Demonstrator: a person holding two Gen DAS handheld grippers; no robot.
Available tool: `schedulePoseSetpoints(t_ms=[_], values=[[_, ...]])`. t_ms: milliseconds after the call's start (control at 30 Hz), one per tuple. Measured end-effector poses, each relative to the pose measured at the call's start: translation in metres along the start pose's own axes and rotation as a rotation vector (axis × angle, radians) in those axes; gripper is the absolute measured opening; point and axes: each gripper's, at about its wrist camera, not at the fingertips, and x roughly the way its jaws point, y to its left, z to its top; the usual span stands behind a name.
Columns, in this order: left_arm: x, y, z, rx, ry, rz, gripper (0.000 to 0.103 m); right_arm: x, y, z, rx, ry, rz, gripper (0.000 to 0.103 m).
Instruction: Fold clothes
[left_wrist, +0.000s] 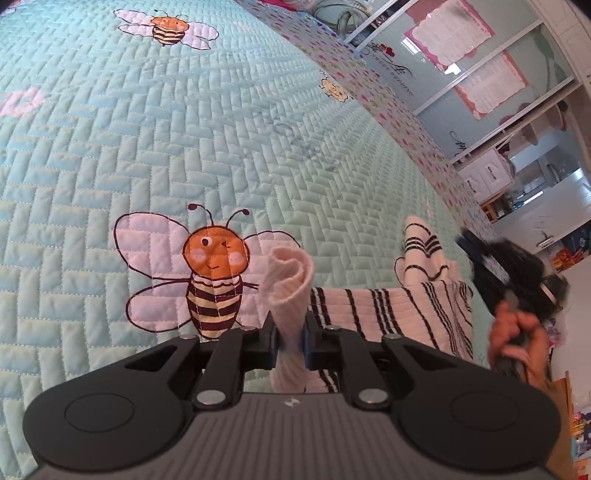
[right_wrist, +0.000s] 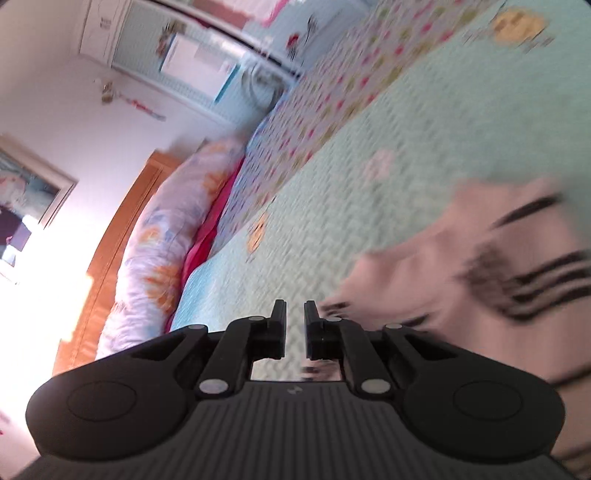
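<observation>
On the bee-print quilt (left_wrist: 184, 147), the left gripper (left_wrist: 291, 341) pinches the striped garment (left_wrist: 388, 310); the right gripper (right_wrist: 294, 332) holds nothing, jaws narrowly parted.

Bright daylight; right view motion-blurred, glare at left

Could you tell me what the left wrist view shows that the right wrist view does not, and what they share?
Only the left wrist view shows the left gripper shut on a bunched pink part of the striped garment, a stitched bee, and the person's hand on the other tool. Only the right wrist view shows the right gripper, fingers slightly apart and holding nothing, plus a pillow and wooden headboard. Both show the garment on the green quilt.
</observation>
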Motion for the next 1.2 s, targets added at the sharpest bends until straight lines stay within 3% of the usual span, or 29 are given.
schedulePoseSetpoints(t_ms=[67, 100, 200, 267, 333, 367, 433, 500, 533, 667, 700, 767, 867, 933, 967, 1067, 1100, 1133, 1200], values=[[0.001, 0.002, 0.0, -0.006, 0.004, -0.011, 0.011, 0.031, -0.008, -0.003, 0.001, 0.048, -0.102, 0.01], [0.002, 0.003, 0.0, -0.008, 0.007, -0.014, 0.011, 0.043, -0.015, -0.008, -0.033, 0.073, -0.206, 0.0], [0.002, 0.006, 0.001, -0.011, 0.014, -0.018, 0.011, 0.042, -0.018, -0.015, -0.014, 0.036, -0.214, 0.0], [0.002, 0.007, 0.001, -0.008, 0.016, -0.024, 0.011, 0.036, 0.002, -0.019, -0.074, 0.026, -0.241, 0.0], [0.003, 0.006, -0.001, -0.005, 0.018, -0.02, 0.011, 0.029, 0.02, -0.029, -0.131, 0.002, -0.213, 0.01], [0.004, 0.006, -0.002, -0.005, 0.021, -0.013, 0.011, 0.035, 0.02, -0.032, -0.158, 0.013, -0.247, 0.011], [0.004, 0.004, -0.003, -0.008, 0.026, -0.001, 0.011, 0.05, 0.014, -0.037, -0.208, 0.033, -0.331, 0.0], [0.003, 0.001, -0.003, 0.001, 0.024, 0.014, 0.011, 0.038, 0.022, -0.032, -0.211, 0.013, -0.307, 0.0], [0.002, 0.0, -0.002, 0.004, 0.023, 0.018, 0.011, 0.03, 0.028, -0.029, -0.21, 0.002, -0.291, 0.007], [0.003, 0.0, -0.002, 0.01, 0.011, 0.016, 0.011, -0.065, 0.006, -0.002, -0.051, -0.182, -0.132, 0.008], [0.004, 0.0, -0.003, 0.008, 0.012, 0.014, 0.011, -0.086, -0.011, 0.006, 0.008, -0.209, -0.127, 0.008], [0.006, 0.0, -0.004, 0.011, 0.014, 0.021, 0.011, -0.115, -0.042, 0.015, 0.056, -0.242, -0.201, 0.01], [0.009, 0.0, -0.003, 0.011, 0.017, 0.028, 0.011, -0.125, -0.081, 0.017, 0.125, -0.246, -0.21, 0.01], [0.011, -0.001, -0.003, 0.015, 0.018, 0.037, 0.011, -0.104, -0.09, 0.015, 0.121, -0.219, -0.203, 0.007], [0.011, -0.002, -0.003, 0.017, 0.018, 0.043, 0.011, -0.088, -0.092, 0.013, 0.099, -0.19, -0.249, 0.0], [0.011, -0.002, -0.002, 0.011, 0.023, 0.049, 0.012, -0.074, -0.094, 0.011, 0.106, -0.189, -0.262, 0.0], [0.01, -0.002, -0.002, 0.01, 0.021, 0.045, 0.012, -0.081, -0.089, 0.01, 0.101, -0.211, -0.244, 0.0], [0.009, -0.002, -0.001, 0.009, 0.019, 0.04, 0.012, -0.092, -0.083, 0.01, 0.09, -0.241, -0.22, 0.007], [0.009, -0.001, -0.002, 0.009, 0.018, 0.04, 0.012, -0.117, -0.072, 0.002, 0.074, -0.252, -0.151, 0.007]])
